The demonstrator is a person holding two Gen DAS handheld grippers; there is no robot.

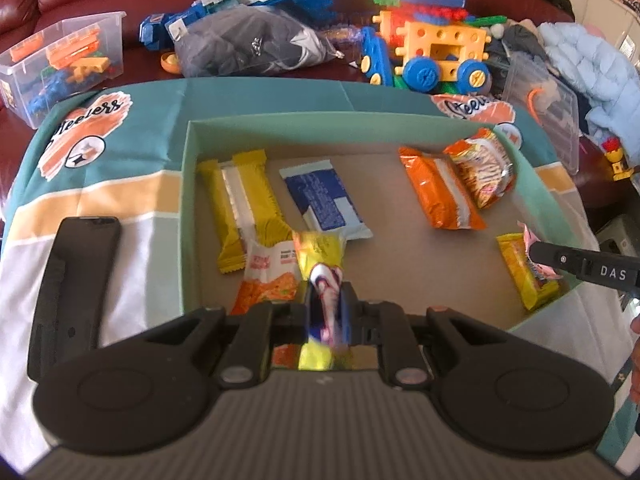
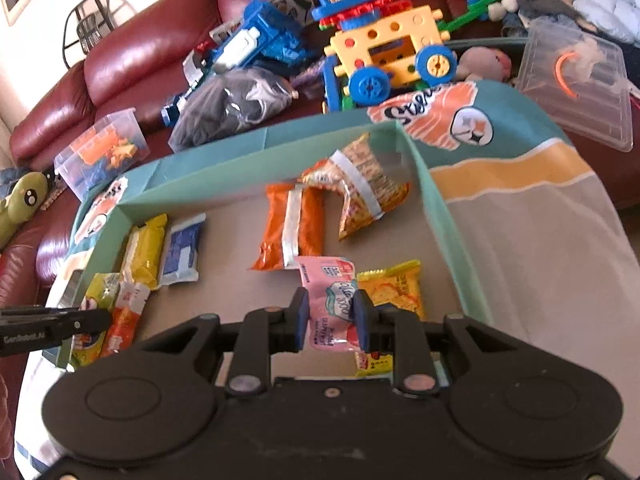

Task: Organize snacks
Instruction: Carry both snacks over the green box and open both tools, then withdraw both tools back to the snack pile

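My left gripper [image 1: 326,304] pinches a yellow packet [image 1: 320,248] over the box [image 1: 188,216]; my right gripper [image 2: 330,320] clamps a pink sachet [image 2: 330,300], its label readable only in the right view; a phone [image 1: 76,280] appears only in the left view.

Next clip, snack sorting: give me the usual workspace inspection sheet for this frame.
Surface: teal printed cloth under a shallow green box with a brown floor.
Job's things: in the box lie a yellow bar, a blue-and-white packet, an orange packet, a noodle-print bag and a yellow packet.
Clutter: black phone on the cloth.
Grippers: left hand-held gripper shut on a yellow-and-white wrapper; right hand-held gripper shut on a pink sachet.
Cables: nothing seen.
Surroundings: red leather sofa with a building-toy car, clear bin of toy parts, clothes.
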